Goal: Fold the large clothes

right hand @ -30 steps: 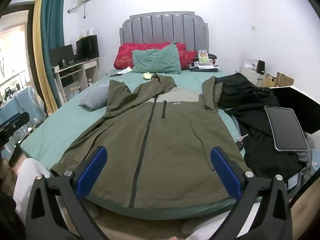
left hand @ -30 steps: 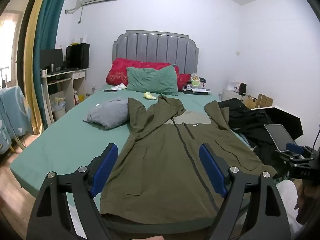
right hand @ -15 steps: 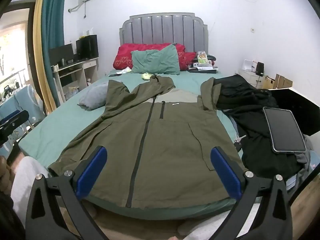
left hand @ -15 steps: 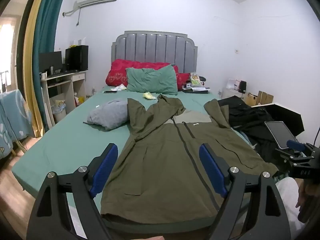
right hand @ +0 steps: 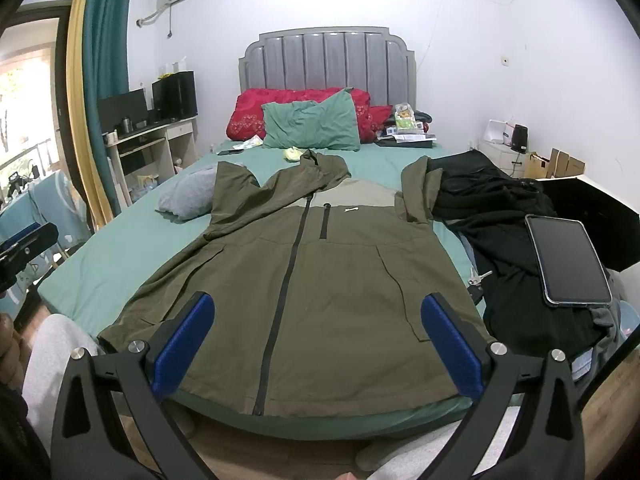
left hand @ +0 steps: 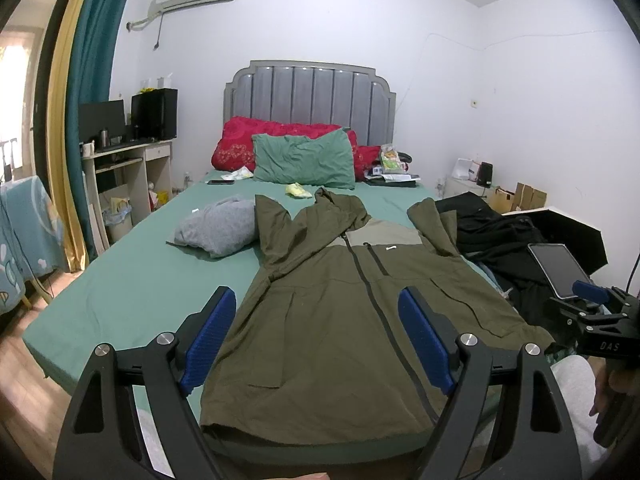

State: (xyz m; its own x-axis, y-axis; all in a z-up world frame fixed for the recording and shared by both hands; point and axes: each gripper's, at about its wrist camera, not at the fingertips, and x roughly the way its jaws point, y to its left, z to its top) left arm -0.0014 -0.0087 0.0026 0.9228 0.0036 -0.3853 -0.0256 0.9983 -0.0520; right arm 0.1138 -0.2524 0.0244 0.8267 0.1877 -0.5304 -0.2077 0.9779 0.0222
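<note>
An olive-green hooded jacket [left hand: 340, 308] lies flat, zipped, front up on the green bed [left hand: 132, 284], hem at the near edge, both sleeves folded up beside the hood. It also shows in the right wrist view [right hand: 312, 280]. My left gripper [left hand: 318, 344] is open and empty, held above the hem at the foot of the bed. My right gripper [right hand: 318, 344] is open and empty, also above the hem; it shows at the right edge of the left wrist view [left hand: 596, 320].
A grey garment [left hand: 220, 230] lies left of the jacket. Black clothes [right hand: 496, 216] and a tablet [right hand: 568, 260] lie on the right. Pillows [left hand: 304, 160] and small items sit by the headboard. A desk [left hand: 124, 172] stands left of the bed.
Both grippers have drifted slightly; the view of the jacket shifts a little. Both grippers stay open and nothing has been grasped.
</note>
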